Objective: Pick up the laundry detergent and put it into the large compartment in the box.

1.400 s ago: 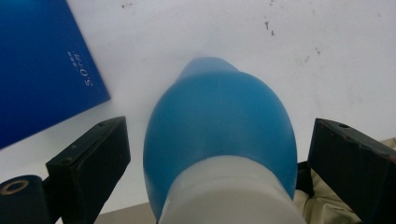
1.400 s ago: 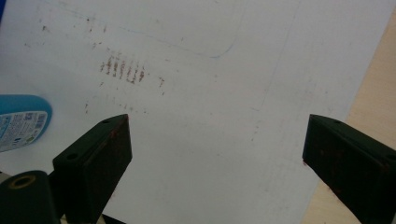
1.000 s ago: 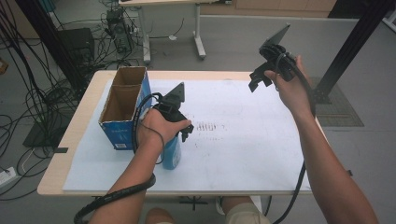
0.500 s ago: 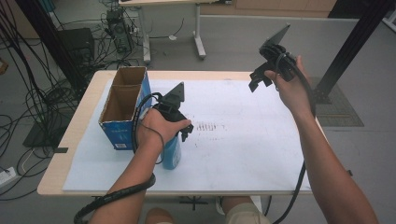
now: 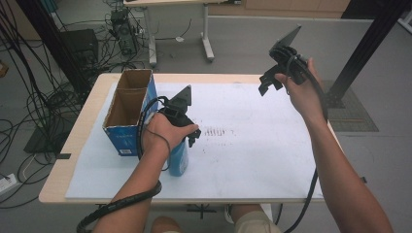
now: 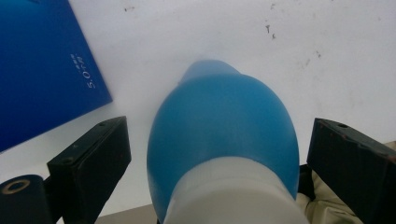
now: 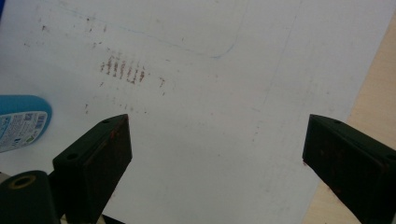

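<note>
While the high view hides the left gripper (image 5: 190, 138) behind the hand, its own view shows jaws spread wide of an upright blue plastic bottle with a white neck (image 6: 223, 135), untouched, beside a blue cardboard box (image 5: 127, 121). Raised off the white sheet (image 5: 272, 126), the right gripper (image 5: 267, 83) gapes empty.

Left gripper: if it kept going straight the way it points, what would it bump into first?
The blue bottle. It stands upright right between the left gripper's open jaws, cap nearest the camera, with gaps on both sides. Going straight down, the gripper would likely meet its white cap first, though depth is hard to judge.
</note>
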{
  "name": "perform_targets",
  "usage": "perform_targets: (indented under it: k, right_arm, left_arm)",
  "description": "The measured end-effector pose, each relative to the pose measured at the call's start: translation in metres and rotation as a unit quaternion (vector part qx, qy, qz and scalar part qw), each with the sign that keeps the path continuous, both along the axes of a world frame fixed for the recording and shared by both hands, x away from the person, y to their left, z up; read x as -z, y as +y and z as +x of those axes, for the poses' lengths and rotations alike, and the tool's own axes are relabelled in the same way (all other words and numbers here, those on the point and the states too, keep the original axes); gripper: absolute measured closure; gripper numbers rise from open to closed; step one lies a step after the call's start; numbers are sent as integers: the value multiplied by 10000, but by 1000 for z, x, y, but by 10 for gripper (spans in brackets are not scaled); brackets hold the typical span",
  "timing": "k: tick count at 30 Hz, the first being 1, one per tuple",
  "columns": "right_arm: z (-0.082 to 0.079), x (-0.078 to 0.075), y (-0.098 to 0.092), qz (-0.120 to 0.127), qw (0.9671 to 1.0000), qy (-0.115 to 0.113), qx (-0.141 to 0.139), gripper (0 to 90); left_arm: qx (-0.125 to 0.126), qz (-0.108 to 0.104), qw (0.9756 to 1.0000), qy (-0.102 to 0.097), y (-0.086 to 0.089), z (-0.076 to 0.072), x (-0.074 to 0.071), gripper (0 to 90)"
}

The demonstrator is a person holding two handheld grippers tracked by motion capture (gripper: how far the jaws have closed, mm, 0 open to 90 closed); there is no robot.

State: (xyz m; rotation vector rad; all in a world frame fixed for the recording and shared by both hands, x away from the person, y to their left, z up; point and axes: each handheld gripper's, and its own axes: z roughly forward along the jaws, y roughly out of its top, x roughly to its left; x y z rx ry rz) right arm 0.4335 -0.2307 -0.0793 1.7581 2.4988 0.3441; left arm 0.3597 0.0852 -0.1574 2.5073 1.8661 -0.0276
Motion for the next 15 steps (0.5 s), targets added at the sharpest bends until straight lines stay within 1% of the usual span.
perform_targets:
  k: [15]
  right_arm:
    - [0, 0, 1, -17, 10000, 3, -3, 80]
  left_arm:
    - [19, 11, 10000, -14, 1, -1, -2, 67]
